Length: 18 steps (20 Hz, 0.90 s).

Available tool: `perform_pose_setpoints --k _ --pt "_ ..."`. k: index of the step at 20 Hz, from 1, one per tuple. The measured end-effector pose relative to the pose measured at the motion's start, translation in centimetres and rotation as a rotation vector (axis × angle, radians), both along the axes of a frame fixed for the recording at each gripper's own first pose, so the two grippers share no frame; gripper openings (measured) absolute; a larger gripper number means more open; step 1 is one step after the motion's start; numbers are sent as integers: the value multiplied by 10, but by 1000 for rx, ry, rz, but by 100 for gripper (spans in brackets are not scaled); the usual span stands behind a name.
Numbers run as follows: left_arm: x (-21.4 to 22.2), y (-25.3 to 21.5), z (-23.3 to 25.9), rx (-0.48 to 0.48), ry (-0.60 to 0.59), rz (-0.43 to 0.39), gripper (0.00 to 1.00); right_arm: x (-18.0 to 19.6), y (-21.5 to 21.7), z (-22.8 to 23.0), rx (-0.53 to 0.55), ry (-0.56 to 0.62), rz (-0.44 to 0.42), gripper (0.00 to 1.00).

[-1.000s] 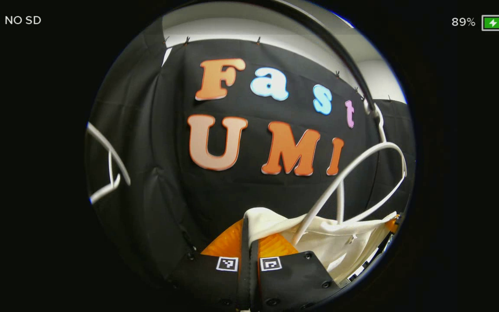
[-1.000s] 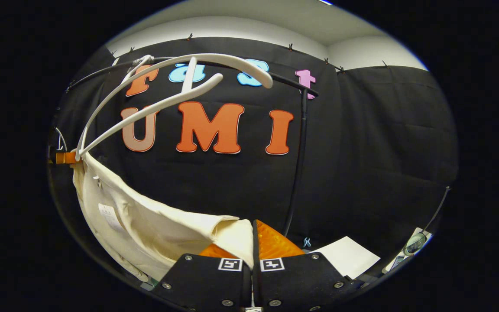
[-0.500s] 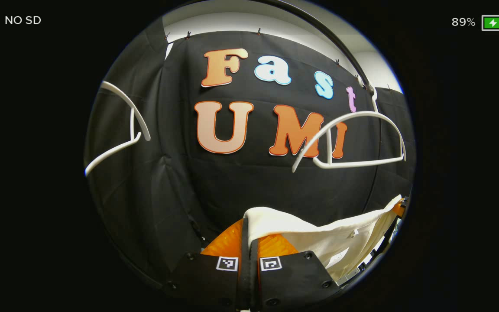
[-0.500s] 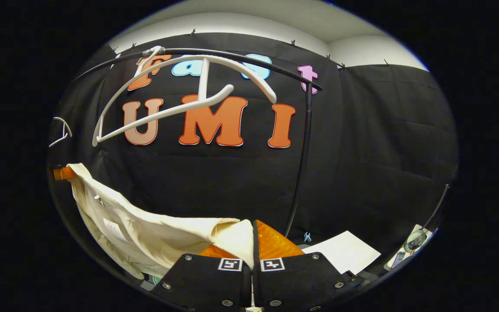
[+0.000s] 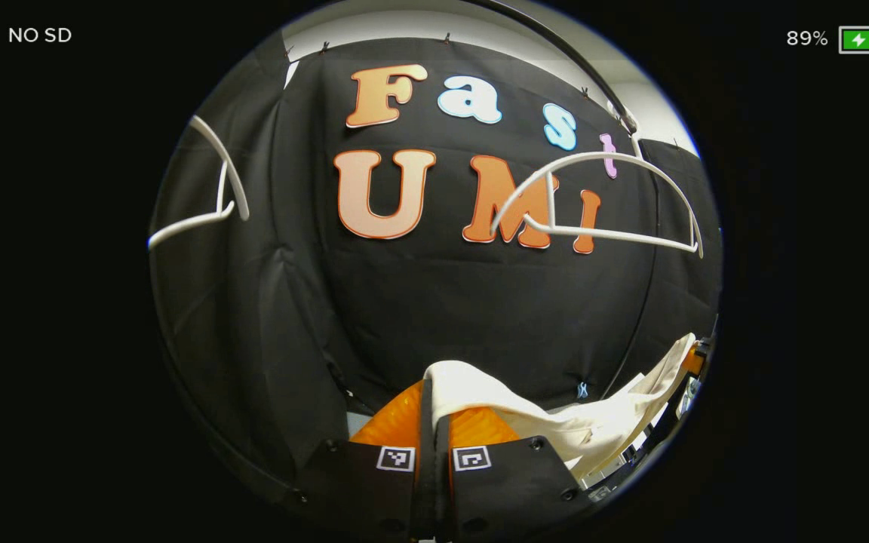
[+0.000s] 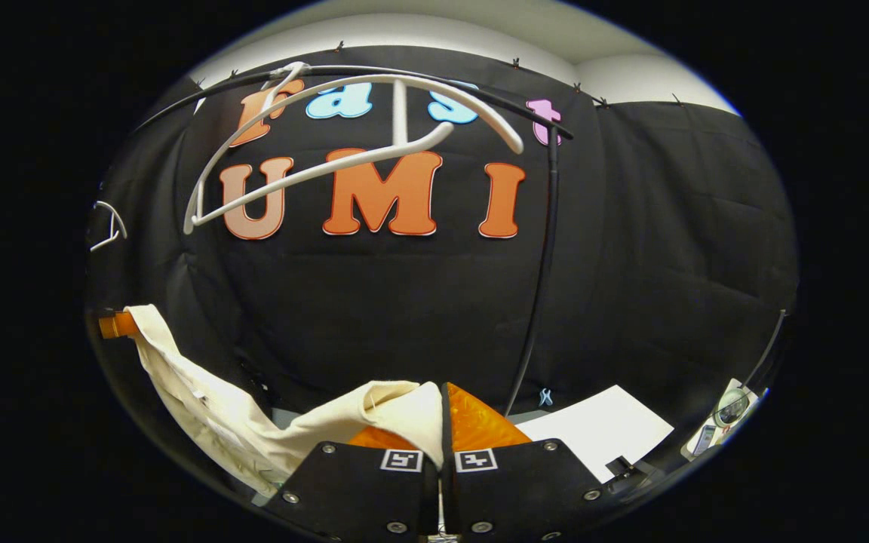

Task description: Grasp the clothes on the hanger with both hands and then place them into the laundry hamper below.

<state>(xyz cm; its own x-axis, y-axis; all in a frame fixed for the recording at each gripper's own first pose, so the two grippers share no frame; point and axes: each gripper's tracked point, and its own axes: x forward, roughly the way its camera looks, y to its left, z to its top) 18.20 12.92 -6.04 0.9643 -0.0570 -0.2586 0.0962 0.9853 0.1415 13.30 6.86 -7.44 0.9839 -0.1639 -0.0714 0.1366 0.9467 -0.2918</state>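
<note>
While the cream garment point(image 5: 600, 422) is stretched between the two grippers, it is seen hanging clear of the white hanger point(image 5: 600, 200), which is left bare on the black rail point(image 6: 434, 79) high against the far wall. In the left gripper view, the left gripper point(image 5: 434, 422) is found at the bottom with its fingers brought together on one end of the cloth, a fold of which is draped over the right finger. From there the fabric is carried off to the right and sags in the middle before rising to the other gripper, whose tip is glimpsed at the right edge. A second white hanger point(image 5: 212, 192) is seen at the far left of that view.

In the right gripper view, the right gripper point(image 6: 442, 422) is likewise clamped on the other end of the garment point(image 6: 201, 400), the cloth being bunched over its left finger and trailed away to the left, where it is held by the other gripper at the edge. The empty hanger point(image 6: 344, 143) is shown up and to the left, well apart from the cloth. A white sheet point(image 6: 600, 437) is seen lying low to the right, beside a black upright pole point(image 6: 544, 264). The hamper cannot be made out.
</note>
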Motion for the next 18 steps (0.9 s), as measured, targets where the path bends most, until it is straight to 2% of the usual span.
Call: perform_pose_setpoints --k 5,10,18 --pt "-12 -20 -32 26 69 -56 3 -6 18 -25 -7 57 26 2" --pt "-27 -46 -71 14 150 -100 2 -9 34 -53 3 115 46 1" --pt "-50 -67 -122 -4 274 -131 2 -15 53 -108 11 221 63 2"
